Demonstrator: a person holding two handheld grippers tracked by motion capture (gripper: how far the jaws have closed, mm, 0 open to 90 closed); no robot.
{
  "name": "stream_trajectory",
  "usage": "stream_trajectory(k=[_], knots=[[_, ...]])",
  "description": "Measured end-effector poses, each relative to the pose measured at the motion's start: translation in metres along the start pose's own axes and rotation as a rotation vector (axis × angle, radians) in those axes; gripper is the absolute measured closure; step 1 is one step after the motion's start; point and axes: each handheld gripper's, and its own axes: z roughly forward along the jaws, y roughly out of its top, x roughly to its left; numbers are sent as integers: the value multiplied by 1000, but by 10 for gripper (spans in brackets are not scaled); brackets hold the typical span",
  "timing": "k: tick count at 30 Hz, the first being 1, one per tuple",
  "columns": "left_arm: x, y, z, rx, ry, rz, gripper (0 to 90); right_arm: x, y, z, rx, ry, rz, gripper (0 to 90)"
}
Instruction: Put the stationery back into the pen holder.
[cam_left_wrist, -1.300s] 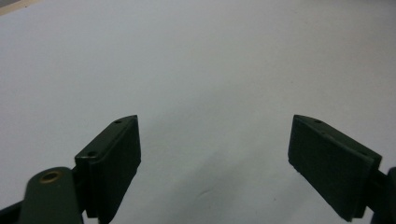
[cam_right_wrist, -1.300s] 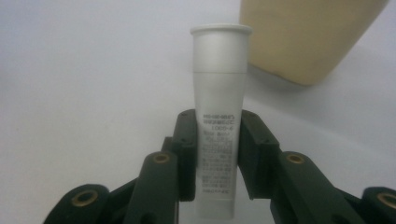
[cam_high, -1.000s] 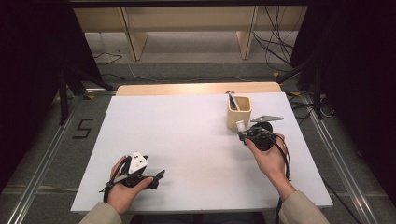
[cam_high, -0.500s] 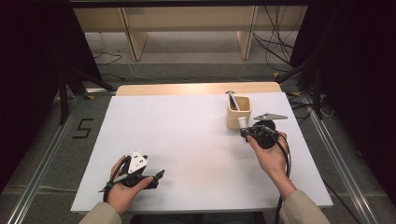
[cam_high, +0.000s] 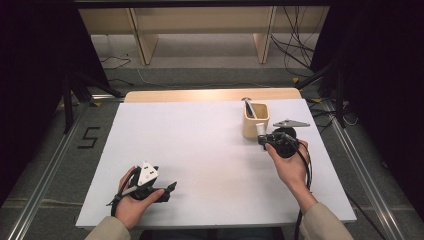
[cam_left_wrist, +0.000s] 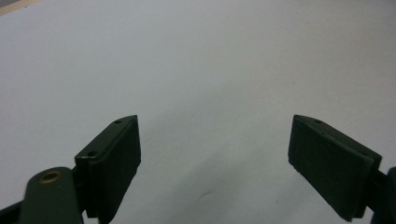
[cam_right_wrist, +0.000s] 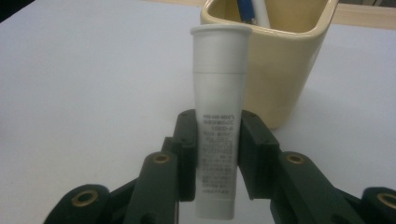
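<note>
Right tongs clamped on a white tube; left tongs apart.
Up close, tiny print shows on the tube beside the yellow cup.

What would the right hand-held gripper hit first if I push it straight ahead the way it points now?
Probably the yellow cup. The right hand-held gripper holds a white tube cap-forward, and the cup stands just beyond it, slightly to the right. The gap between them is hard to judge.

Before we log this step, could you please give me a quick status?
Right tongs shut on white tube, beside yellow cup. Left tongs open, idle. Nothing obstructing.
</note>
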Motion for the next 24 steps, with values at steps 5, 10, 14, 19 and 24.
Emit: stream_trajectory(k=[5, 10, 14, 19, 24], knots=[[0, 0, 0, 2, 0, 2, 169, 0, 1, -1, -12, -3, 2, 706], [0, 0, 0, 5, -2, 3, 169, -1, 3, -2, -25, -5, 6, 706], [0, 1, 0, 5, -2, 4, 169, -2, 3, -2, -27, -5, 9, 706], [0, 1, 1, 6, -3, 5, 169, -3, 4, -2, -33, -7, 13, 705], [0, 1, 1, 7, -5, 7, 169, -4, 5, -2, -35, -10, 15, 705]])
